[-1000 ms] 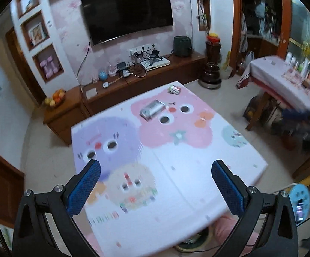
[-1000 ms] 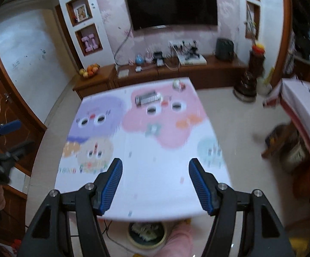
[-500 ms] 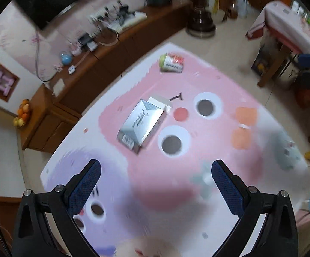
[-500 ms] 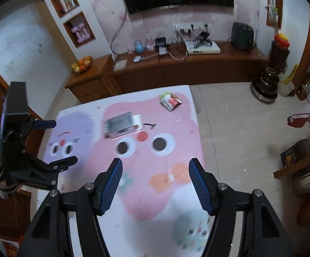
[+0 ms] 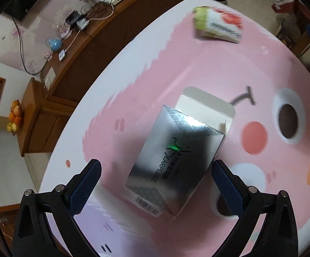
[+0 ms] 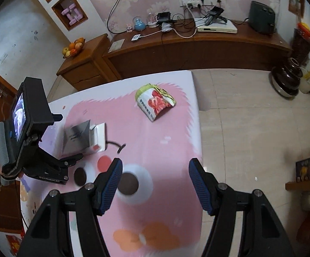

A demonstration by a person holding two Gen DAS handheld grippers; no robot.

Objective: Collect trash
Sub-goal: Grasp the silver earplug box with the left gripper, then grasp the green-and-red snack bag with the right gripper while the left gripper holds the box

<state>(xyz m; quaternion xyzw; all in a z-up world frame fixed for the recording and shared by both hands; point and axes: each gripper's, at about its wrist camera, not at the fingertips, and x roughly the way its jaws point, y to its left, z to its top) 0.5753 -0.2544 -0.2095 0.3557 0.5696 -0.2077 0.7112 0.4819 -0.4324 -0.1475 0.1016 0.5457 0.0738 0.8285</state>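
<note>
— Pink cartoon tabletop (image 6: 167,128), wooden TV cabinet (image 6: 197,49) behind. Trash?
— Silver box (image 5: 176,154) mid-tabletop, between left hand-held gripper (image 5: 156,174) fingers, untouched; snack packet (image 6: 155,101) near far edge. Right hand-held gripper (image 6: 155,184) apart, empty.

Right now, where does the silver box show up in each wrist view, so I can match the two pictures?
Left wrist view: the silver box lies centre frame on the pink mat, between the open left claw's fingers but untouched.
Right wrist view: the silver box sits left of centre, just beyond the left claw.
Shared landmark: the crumpled snack packet, farther out near the mat's far edge.
</note>
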